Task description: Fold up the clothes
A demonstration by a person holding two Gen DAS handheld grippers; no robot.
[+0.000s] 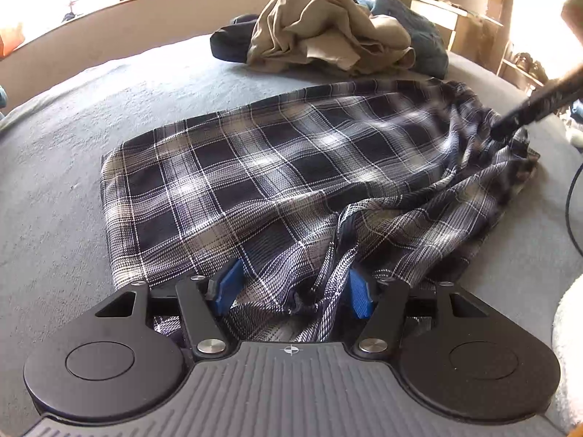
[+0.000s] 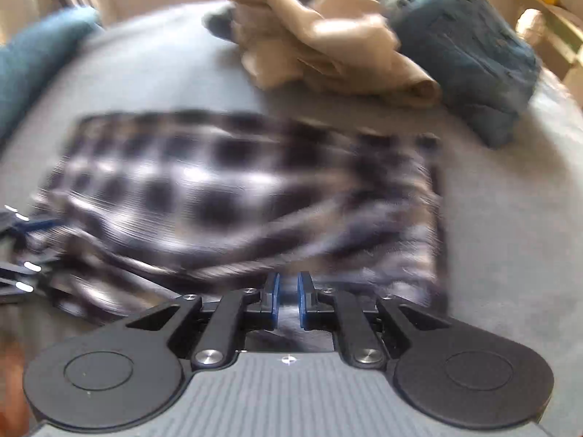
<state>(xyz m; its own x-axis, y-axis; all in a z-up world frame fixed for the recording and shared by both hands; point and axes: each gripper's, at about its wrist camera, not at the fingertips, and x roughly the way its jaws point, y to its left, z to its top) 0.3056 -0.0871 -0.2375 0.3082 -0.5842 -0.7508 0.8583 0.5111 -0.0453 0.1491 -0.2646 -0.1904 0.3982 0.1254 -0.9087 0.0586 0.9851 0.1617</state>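
A navy, white and tan plaid garment [image 1: 255, 182] lies spread on the grey bed cover [image 1: 65, 167], flat at its left and rumpled toward the right. My left gripper [image 1: 293, 291] is open at the near edge, its blue pads [image 1: 227, 287] wide apart with a bunched fold lying between them. My right gripper [image 1: 510, 123] shows as a dark blurred shape at the cloth's far right corner, where wrinkles gather. In the blurred right wrist view the right gripper [image 2: 288, 291] is nearly closed, pinching the plaid garment [image 2: 218, 189] at its near edge. The left gripper [image 2: 22, 251] shows at the left border.
A heap of beige cloth [image 1: 320, 25], blue denim [image 1: 419, 29] and a dark item [image 1: 229, 42] sits at the bed's far side. A teal pillow [image 2: 32, 65] lies far left. Wooden shelves [image 1: 521, 62] stand at the right, with a black cable [image 1: 570, 211] and a white fluffy object [image 1: 568, 327] nearby.
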